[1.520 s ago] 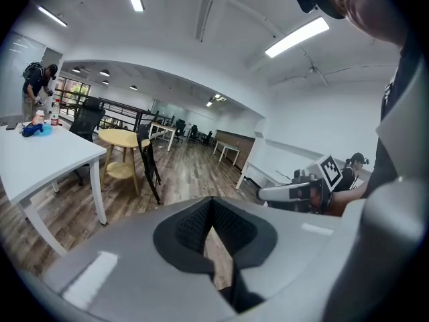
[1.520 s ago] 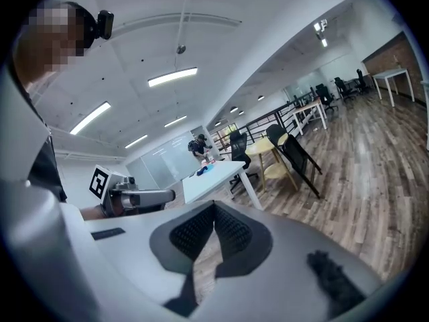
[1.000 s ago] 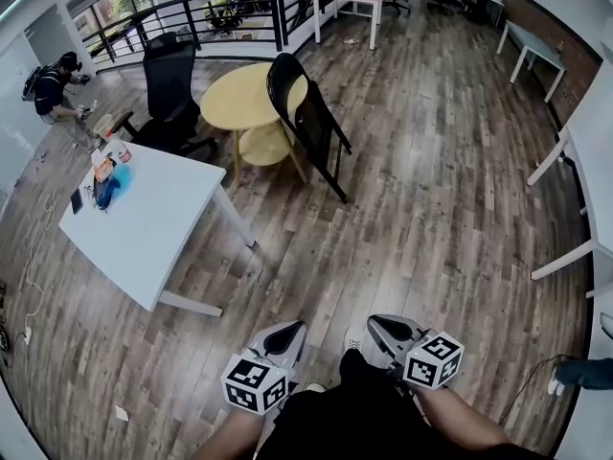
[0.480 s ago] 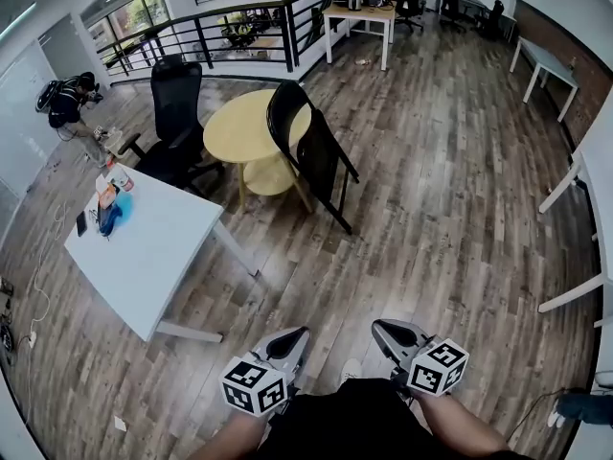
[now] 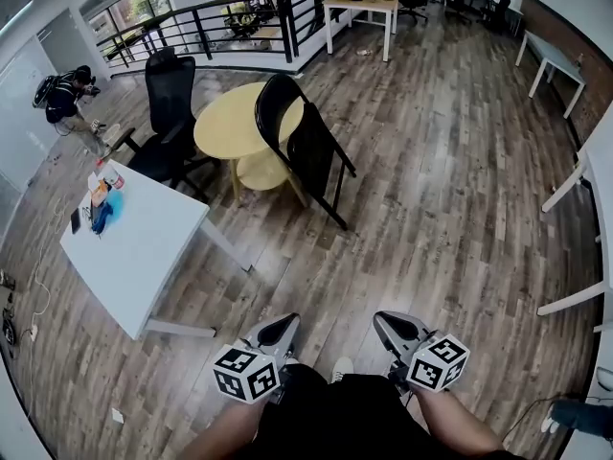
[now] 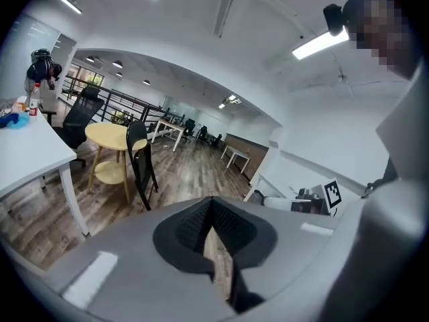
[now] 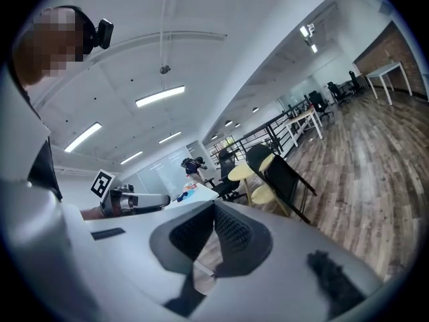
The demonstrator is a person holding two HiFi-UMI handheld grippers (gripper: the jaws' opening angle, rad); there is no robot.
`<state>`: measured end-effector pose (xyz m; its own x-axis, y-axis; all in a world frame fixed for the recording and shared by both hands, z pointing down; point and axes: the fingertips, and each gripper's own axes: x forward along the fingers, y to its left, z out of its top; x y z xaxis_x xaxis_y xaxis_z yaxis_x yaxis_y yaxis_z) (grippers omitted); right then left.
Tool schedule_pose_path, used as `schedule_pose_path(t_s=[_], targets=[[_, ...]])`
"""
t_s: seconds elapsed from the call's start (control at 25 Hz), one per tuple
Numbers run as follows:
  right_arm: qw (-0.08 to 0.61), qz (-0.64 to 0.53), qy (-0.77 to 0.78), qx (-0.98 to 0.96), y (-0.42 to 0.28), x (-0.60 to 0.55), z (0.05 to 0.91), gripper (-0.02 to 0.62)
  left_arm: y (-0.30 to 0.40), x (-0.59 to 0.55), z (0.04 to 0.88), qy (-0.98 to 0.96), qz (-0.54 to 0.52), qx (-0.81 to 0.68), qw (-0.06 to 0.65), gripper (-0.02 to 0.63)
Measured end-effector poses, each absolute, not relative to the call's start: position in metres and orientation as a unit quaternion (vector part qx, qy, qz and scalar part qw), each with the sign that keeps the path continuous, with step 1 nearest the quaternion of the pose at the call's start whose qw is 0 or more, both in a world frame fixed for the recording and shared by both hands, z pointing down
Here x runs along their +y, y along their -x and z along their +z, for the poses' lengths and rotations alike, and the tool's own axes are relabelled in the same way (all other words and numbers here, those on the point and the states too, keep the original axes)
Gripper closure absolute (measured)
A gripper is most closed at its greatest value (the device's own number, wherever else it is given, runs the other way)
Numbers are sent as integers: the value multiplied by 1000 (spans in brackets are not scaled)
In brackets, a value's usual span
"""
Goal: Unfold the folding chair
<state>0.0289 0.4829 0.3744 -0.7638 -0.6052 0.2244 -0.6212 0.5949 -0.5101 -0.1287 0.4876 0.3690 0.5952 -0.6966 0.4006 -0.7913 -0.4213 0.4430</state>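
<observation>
Hand-held grippers (image 5: 285, 320) (image 5: 381, 318) far from folding chair (image 5: 308, 147)

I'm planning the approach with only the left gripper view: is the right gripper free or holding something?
Observer: The right gripper shows jaws together in its own view, with nothing between them.
Operator: Is the folding chair folded?
Observer: Yes. The head view shows the folding chair folded flat, leaning against the round yellow table.
Operator: Anything in the path?
Observer: In the head view, only wooden floor lies between the right gripper and the chair. The white table stands off left.
</observation>
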Motion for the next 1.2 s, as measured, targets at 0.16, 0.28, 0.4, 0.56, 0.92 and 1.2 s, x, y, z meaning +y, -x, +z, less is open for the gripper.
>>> schedule_pose_path(t_s=[0.16, 0.28, 0.4, 0.56, 0.92, 1.2], targets=[[16, 304, -336, -891, -29, 483, 385, 591, 123, 487, 375, -834, 75, -437, 329, 598], [15, 306, -332, -892, -27, 480, 386, 591, 125, 484, 377, -834, 87, -439, 324, 598], [16, 309, -336, -890, -31, 478, 389, 591, 121, 478, 383, -834, 88, -436, 327, 598], [17, 320, -348, -881, -34, 478, 400, 591, 110, 467, 387, -844, 87, -421, 322, 598], [53, 335, -333, -880, -15, 464, 422, 591, 102, 462, 408, -870, 153, -400, 246, 598], [67, 323, -316, -889, 6, 429, 420, 591, 126, 434, 413, -860, 142, -418, 256, 598]])
